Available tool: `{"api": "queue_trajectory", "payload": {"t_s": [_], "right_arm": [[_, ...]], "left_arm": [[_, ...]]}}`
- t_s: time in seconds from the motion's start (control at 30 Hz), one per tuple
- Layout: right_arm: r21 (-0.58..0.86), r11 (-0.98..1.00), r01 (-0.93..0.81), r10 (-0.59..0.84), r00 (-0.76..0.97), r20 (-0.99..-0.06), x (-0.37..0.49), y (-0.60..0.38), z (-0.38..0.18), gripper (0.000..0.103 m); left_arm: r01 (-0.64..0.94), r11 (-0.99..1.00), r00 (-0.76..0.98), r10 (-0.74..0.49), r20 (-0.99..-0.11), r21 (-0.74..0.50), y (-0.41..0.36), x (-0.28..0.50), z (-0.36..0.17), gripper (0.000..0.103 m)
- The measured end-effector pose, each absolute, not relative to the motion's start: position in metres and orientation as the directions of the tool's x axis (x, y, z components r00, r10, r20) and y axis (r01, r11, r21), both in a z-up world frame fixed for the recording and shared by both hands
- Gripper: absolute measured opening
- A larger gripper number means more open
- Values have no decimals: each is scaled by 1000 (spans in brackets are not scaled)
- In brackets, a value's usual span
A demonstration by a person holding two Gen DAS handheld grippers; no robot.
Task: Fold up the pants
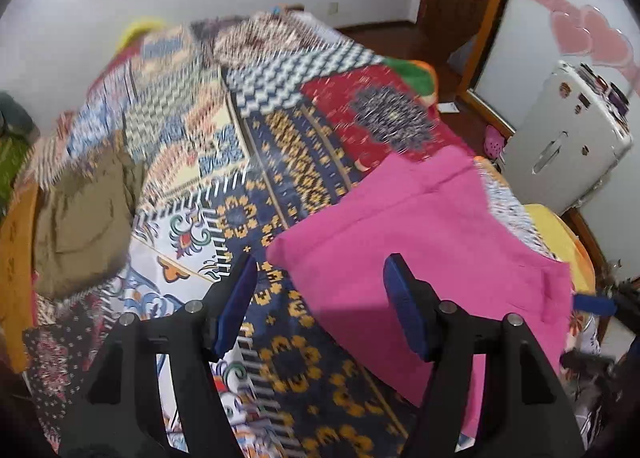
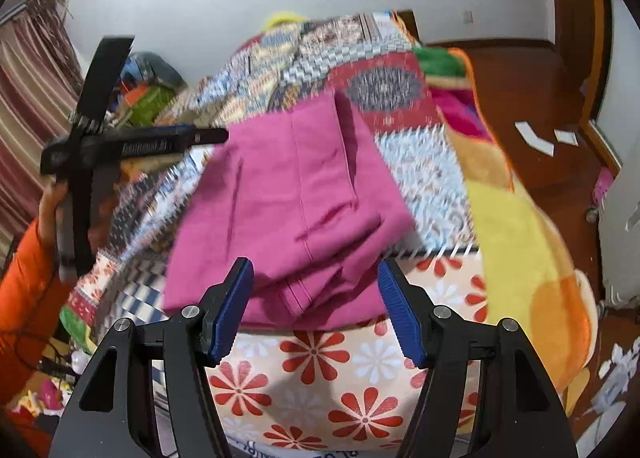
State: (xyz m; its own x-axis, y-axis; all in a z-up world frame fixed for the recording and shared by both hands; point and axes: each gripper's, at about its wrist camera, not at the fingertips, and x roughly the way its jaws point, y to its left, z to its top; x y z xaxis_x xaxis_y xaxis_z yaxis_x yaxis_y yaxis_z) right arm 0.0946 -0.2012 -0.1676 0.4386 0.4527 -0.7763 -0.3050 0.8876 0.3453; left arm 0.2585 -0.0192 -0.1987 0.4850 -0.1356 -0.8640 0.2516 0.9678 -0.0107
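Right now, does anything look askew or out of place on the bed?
The pink pants lie folded but skewed, layers stepped rather than flush at the near edge. An olive garment sits crumpled at the bed's left side. Both grippers are open, holding nothing.

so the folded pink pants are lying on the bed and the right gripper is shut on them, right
Not quite. The pink pants do lie folded on the bed, but the right gripper is open, its fingers apart and clear of the cloth, as the right wrist view shows.
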Motion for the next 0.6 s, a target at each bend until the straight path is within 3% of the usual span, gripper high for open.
{"api": "queue_trajectory", "payload": {"t_s": [0.07,0.13,0.33,0.47,0.6], "right_arm": [[348,890,-296,447,412,-794,98,-200,-177,62],[355,890,-287,446,388,-806,101,-200,-184,62],[336,897,-286,427,374,-823,112,-205,-188,64],[289,912,-291,389,389,-835,118,-207,-186,64],[253,927,-278,354,417,-837,125,-213,-183,64]], "left_arm": [[261,965,461,-150,-875,-28,-14,269,-211,66],[288,957,436,-162,-885,-34,-17,273,-221,59],[366,931,424,-175,-889,-9,-29,266,-237,32],[354,935,433,-181,-883,-18,-22,255,-235,22],[309,949,441,-203,-875,-64,-5,237,-223,20]]}}
